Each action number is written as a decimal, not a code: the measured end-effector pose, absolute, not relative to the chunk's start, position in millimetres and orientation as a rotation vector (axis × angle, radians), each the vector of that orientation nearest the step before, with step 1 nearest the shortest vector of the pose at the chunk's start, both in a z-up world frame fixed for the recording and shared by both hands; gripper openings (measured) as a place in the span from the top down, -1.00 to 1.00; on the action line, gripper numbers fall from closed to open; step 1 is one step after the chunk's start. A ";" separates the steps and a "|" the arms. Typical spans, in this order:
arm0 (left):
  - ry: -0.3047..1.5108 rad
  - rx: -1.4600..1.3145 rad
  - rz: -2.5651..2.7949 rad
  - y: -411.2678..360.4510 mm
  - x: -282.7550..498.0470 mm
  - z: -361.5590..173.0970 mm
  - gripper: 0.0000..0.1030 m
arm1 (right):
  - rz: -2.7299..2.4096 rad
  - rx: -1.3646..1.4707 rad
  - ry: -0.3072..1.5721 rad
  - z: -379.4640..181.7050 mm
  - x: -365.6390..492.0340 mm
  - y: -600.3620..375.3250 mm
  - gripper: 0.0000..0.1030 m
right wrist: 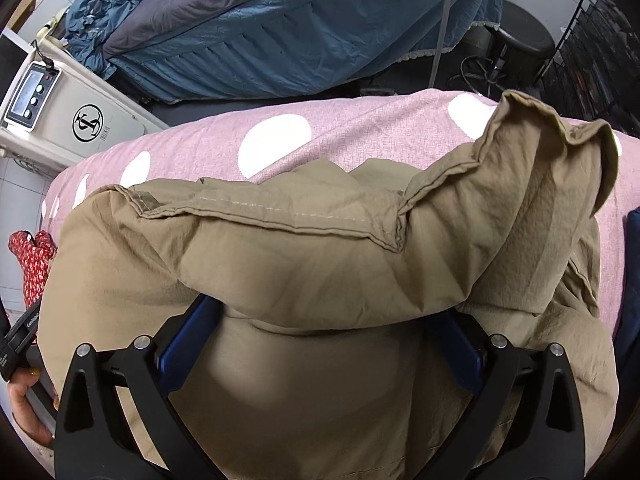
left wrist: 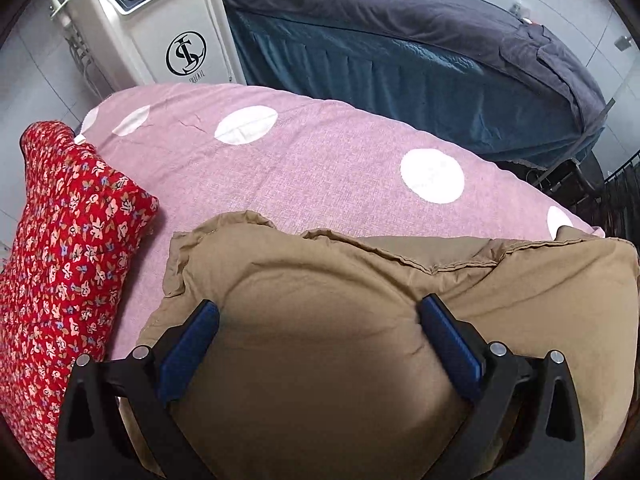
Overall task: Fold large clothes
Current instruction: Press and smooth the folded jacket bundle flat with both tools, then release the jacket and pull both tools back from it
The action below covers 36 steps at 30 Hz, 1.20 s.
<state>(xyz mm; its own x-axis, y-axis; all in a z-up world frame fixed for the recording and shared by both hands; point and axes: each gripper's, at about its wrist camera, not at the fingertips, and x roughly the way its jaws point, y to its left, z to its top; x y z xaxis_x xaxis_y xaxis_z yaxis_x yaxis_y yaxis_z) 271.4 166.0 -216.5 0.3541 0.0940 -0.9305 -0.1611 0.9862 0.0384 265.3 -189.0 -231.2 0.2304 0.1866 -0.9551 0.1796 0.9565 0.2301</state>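
A large tan padded garment [left wrist: 360, 288] lies bunched on a pink cover with white dots [left wrist: 320, 160]. My left gripper [left wrist: 320, 308] is open, its blue pads [left wrist: 192, 344] wide apart and pressed down on the tan cloth. In the right wrist view the same garment [right wrist: 320, 248] is heaped, with a seamed fold raised over my right gripper [right wrist: 320, 312]. That gripper is open; its fingertips are hidden under the fold. The pink cover [right wrist: 192, 152] shows beyond.
A red floral garment [left wrist: 68, 248] lies at the left, also in the right wrist view [right wrist: 34, 264]. A white machine [left wrist: 160, 28] stands beyond the cover. A blue-covered bed [left wrist: 420, 52] is behind. A black stool [right wrist: 516, 48] and rack are at the right.
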 end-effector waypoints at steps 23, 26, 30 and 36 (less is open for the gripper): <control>1.068 0.080 0.093 121.8 142.6 -122.5 -0.88 | 0.046 0.163 1.277 -134.5 94.5 -151.0 -0.91; 1.124 0.052 0.055 108.5 112.4 -128.4 -0.88 | 0.069 0.140 1.318 -134.9 71.8 -143.0 -0.91; 1.208 0.038 0.039 85.5 72.5 -137.2 -0.88 | 0.075 0.113 1.341 -125.9 48.5 -133.5 -0.91; 1.240 0.072 0.016 65.9 43.1 -128.6 -0.87 | 0.082 0.067 1.317 -100.5 32.7 -120.5 -0.91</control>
<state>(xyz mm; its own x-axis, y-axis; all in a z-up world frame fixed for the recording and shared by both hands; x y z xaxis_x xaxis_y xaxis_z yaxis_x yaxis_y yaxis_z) 43.1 65.9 -128.6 0.3248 0.0514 -0.9444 0.0273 0.9976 0.0636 32.7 -120.5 -100.5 0.2485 0.0986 -0.9636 -0.0224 0.9951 0.0960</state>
